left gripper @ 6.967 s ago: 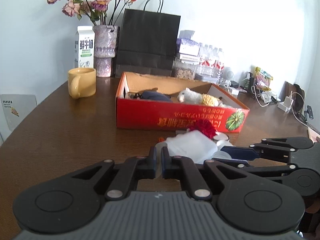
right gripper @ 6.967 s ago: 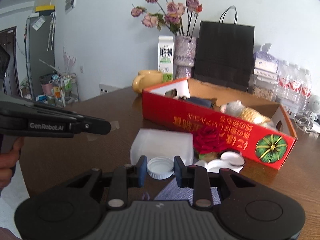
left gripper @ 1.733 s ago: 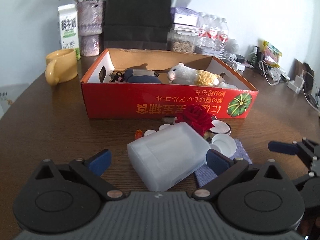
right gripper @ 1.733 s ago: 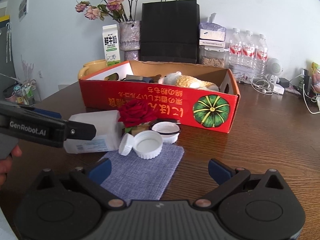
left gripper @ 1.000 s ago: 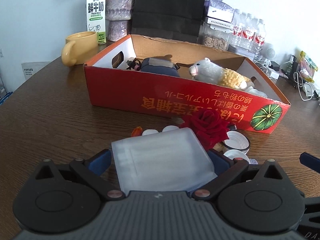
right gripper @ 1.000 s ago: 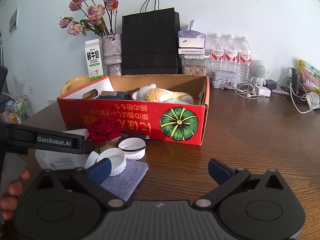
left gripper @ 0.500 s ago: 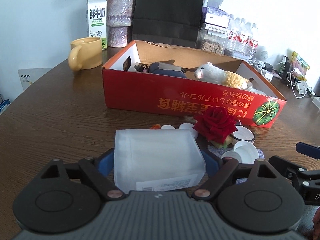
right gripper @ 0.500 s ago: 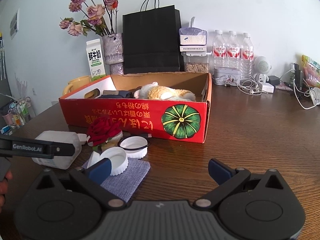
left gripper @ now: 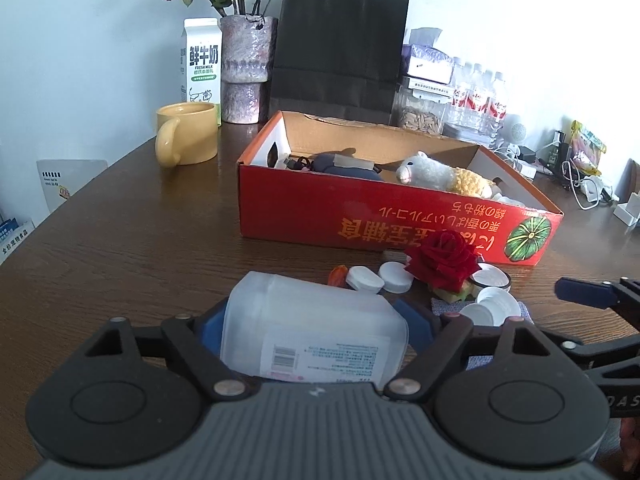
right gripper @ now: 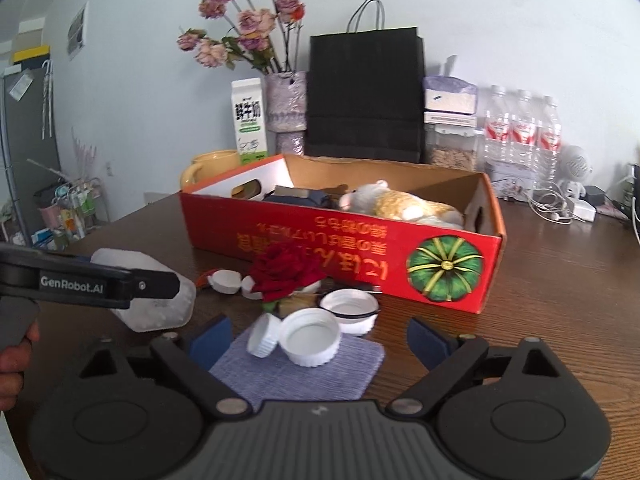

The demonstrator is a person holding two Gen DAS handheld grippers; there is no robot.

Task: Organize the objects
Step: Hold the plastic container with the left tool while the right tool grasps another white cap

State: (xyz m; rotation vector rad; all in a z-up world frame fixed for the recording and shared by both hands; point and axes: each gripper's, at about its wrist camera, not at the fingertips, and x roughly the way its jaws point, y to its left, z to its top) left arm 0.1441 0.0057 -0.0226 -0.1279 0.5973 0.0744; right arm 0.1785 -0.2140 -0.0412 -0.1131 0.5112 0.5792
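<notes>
Left wrist view: the left gripper (left gripper: 316, 330) is clamped on a frosted plastic jar (left gripper: 312, 340), its blue pads (left gripper: 210, 326) pressed to either side — the jar lies on its side with a barcode label facing the camera. From the right wrist view the same jar (right gripper: 154, 300) appears tilted, partly behind the left gripper's arm; whether it touches the table (right gripper: 560, 280) cannot be told. The right gripper (right gripper: 318, 338) is spread wide and holds nothing, its fingers framing a grey-blue cloth (right gripper: 300, 368) that carries two white caps (right gripper: 310, 336). Just behind them sit a red rose (right gripper: 286, 270) and another white lid (right gripper: 348, 310) (dark-rimmed), with smaller white caps (left gripper: 378, 276) to the left. All of this lies just in front of a red cardboard box (left gripper: 384, 224), which holds a plush sheep (left gripper: 436, 174) and a dark pouch (left gripper: 340, 164). A yellow mug (left gripper: 186, 138) stands well to the box's left — near a milk carton (left gripper: 200, 64).
</notes>
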